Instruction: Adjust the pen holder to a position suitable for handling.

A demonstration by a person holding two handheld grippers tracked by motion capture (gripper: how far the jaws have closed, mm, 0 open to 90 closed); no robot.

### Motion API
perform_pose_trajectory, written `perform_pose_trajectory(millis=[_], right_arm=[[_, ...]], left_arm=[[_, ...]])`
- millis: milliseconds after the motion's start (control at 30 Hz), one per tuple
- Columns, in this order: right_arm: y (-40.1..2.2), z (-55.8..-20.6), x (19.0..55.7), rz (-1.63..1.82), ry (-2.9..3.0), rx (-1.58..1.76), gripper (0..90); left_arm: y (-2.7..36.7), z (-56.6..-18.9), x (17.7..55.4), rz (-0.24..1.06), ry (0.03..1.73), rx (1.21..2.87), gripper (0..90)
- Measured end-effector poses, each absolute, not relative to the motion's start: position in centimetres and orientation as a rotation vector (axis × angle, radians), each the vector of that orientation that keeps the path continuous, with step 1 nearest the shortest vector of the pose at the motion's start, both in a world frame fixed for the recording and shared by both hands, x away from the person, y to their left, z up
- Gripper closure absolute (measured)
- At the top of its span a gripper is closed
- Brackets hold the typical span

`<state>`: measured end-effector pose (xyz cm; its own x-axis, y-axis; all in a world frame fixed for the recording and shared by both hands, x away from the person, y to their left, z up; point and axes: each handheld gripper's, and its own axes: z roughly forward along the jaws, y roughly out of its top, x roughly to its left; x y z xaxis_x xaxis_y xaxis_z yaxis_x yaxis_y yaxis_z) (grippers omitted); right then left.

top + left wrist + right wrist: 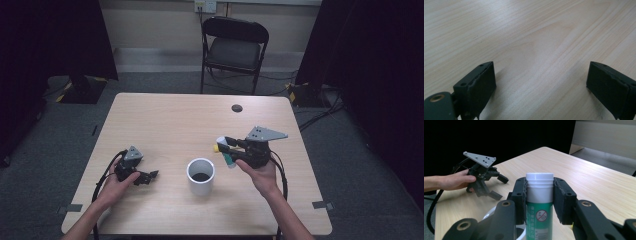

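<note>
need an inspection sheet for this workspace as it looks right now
surface: wooden table, bare but for a dark round spot near the far edge
job's things: green-and-white bottle with white cap, upright in the right gripper above the table; white cup standing open-topped at mid-table
clutter: nothing seen
grippers: right shut on the bottle; left gripper open, nothing between its jaws, low at the table
cables: black cable from the left gripper, another from the right
surroundings: folding chair behind the table, grey floor, dark curtains
</note>
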<state>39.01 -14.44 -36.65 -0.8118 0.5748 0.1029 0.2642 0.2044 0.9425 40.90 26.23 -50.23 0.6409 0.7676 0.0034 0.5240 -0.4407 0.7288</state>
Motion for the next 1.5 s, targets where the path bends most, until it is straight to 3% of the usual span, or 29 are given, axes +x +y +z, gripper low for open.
perform_pose_trajectory(millis=[500, 833, 1500], right_arm=[[-10.4, -36.1, 39.0, 1.692, 2.261, 0.694, 65.4], [-8.0, -37.7, 39.7, 1.666, 2.334, 0.678, 65.4], [-6.4, -39.2, 39.5, 1.595, 2.421, 0.659, 65.3]], left_arm=[[26.2, -50.3, 40.9, 0.432, 0.997, 2.139, 7.9], [26.2, -50.2, 40.9, 0.430, 0.998, 2.143, 7.8], [26.2, -50.3, 40.9, 0.432, 0.999, 2.142, 7.8]])
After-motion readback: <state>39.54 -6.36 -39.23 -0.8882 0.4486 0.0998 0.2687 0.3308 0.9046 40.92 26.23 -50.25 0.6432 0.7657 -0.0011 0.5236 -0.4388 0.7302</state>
